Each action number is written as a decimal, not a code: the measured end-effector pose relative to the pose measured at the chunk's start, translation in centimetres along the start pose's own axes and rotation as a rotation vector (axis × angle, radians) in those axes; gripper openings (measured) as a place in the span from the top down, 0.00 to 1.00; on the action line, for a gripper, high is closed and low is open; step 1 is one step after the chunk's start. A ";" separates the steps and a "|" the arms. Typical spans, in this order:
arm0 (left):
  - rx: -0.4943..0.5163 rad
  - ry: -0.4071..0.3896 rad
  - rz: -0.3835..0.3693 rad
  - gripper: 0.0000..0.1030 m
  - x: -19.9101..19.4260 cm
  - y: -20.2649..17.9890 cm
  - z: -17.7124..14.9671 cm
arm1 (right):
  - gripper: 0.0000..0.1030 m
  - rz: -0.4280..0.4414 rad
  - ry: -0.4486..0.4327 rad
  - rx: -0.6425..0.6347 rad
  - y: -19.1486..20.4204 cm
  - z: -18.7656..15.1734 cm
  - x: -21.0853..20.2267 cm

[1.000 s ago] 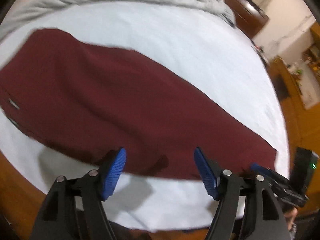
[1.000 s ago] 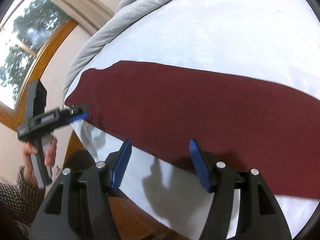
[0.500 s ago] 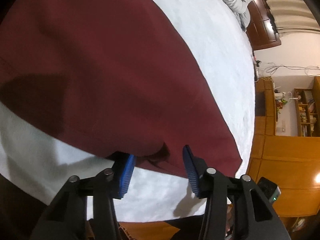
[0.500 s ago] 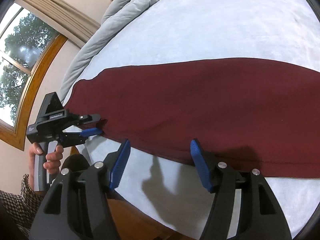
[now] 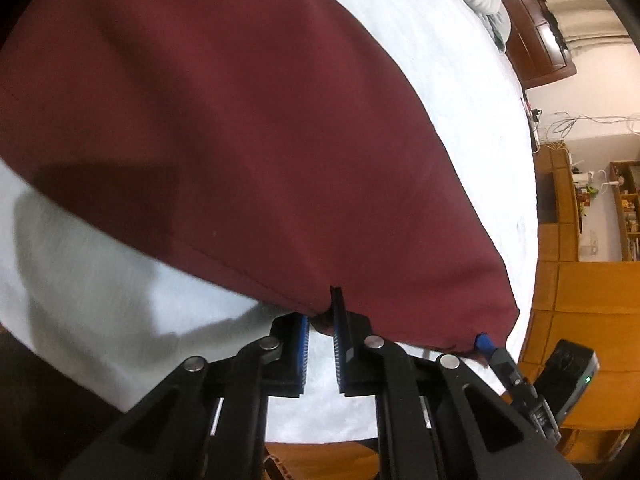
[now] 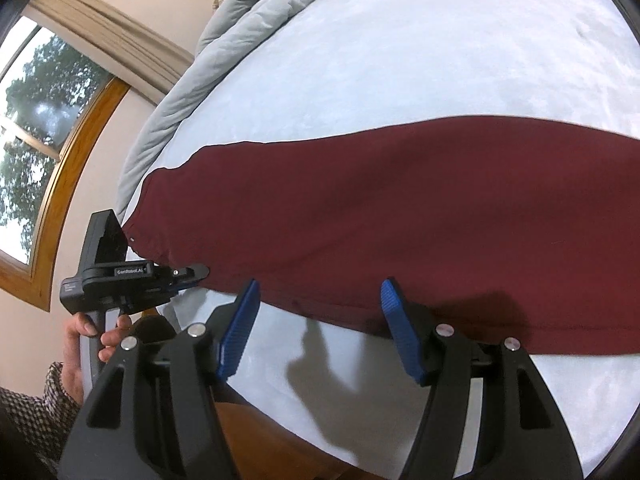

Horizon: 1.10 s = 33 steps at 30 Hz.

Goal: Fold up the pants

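Maroon pants lie flat along the bed, unfolded; the left hand-held gripper has just clamped their near edge, the right hand-held gripper hovers gaping, empty

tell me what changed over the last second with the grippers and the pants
The left gripper dropped to the near edge of the pants and its jaws have just been closing; they now pinch a fold of that edge. The right gripper slid along the same edge, jaws open, holding nothing. The pants lie flat on the bed as before.
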<state>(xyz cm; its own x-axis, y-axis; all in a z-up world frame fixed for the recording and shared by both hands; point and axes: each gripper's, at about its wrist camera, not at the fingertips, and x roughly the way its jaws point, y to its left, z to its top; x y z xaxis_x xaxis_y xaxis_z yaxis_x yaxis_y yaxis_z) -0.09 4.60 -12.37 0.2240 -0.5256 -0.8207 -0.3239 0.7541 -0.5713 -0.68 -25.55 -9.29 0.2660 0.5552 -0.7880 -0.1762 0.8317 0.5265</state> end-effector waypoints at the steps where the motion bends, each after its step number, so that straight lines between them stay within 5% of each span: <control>1: 0.011 0.004 0.002 0.84 -0.1 -0.2 0.2 | 0.38 0.004 0.002 0.013 -0.2 -0.1 -0.2; 5: 0.083 -0.023 0.027 0.40 -0.9 -2.6 -0.9 | 0.30 0.011 0.002 0.079 -1.0 -0.5 -1.8; 10: 0.288 -0.118 0.126 0.30 -0.9 -7.1 -2.8 | 0.29 0.019 0.017 0.246 -4.3 -2.5 -3.8; 15: 0.382 -0.200 0.193 0.27 0.5 -10.8 -2.8 | 0.25 0.003 -0.015 0.437 -8.9 -4.1 -5.6; 23: 0.364 -0.256 0.213 0.26 -2.3 -11.2 -5.5 | 0.24 0.014 -0.107 0.579 -13.7 -3.5 -5.7; 30: 0.377 -0.240 0.073 0.26 -1.5 -12.7 -5.7 | 0.44 0.095 -0.239 0.683 -16.2 -4.6 -7.1; 33: 0.446 -0.266 0.103 0.25 -0.2 -13.1 -4.6 | 0.49 0.067 -0.246 0.706 -17.2 -4.9 -7.0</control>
<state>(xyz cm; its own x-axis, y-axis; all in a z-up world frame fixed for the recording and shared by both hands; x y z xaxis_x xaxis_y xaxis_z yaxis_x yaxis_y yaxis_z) -0.09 -7.02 -4.70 0.4558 -0.3655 -0.8116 0.0530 0.9213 -0.3851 -4.15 -43.72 -14.35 0.4952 0.5195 -0.6964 0.4283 0.5514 0.7159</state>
